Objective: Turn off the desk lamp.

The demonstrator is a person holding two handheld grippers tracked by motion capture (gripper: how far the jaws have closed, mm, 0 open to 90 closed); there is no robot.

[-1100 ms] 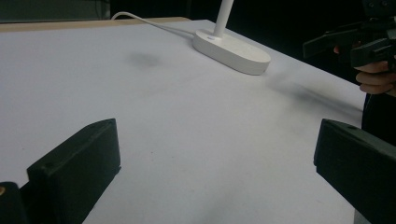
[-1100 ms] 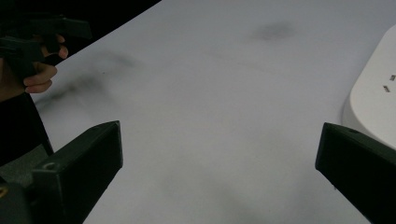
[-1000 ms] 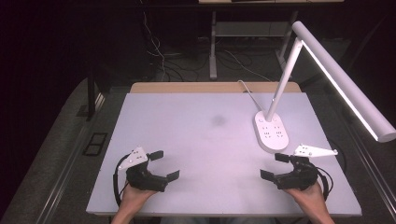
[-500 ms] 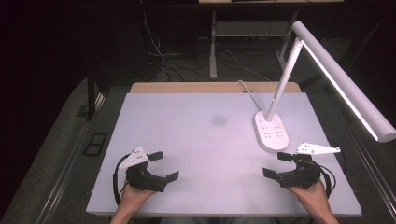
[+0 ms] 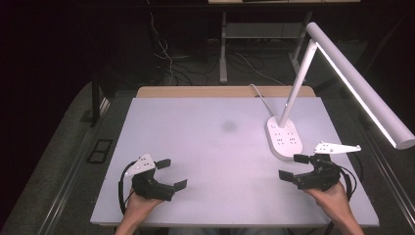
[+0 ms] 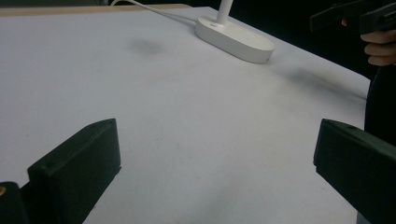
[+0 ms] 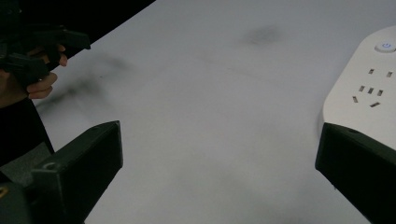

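A person's hands hold both grippers low over the white table (image 5: pixel 210 142), near its front edge. My left gripper (image 5: pixel 172 174) is at the front left, open, with nothing between its jaws. My right gripper (image 5: pixel 292 166) is at the front right, open and empty, just in front of the white lamp base (image 5: pixel 284 138). In the left gripper view my left gripper (image 6: pixel 217 154) faces bare table, with the lamp base (image 6: pixel 236 39) far off. In the right gripper view my right gripper (image 7: pixel 219 158) has the lamp base (image 7: pixel 369 93) by its right jaw.
A white desk lamp rises from the base, and its long lit head (image 5: pixel 362 98) overhangs the table's right edge. The base carries sockets and a power button (image 7: pixel 385 45). A white cable (image 5: pixel 259 95) runs off the back edge. A faint dark smudge (image 5: pixel 228 126) marks mid-table.
The right gripper has edged slightly up and away from the person. The left gripper has barely moved. Both stay open.
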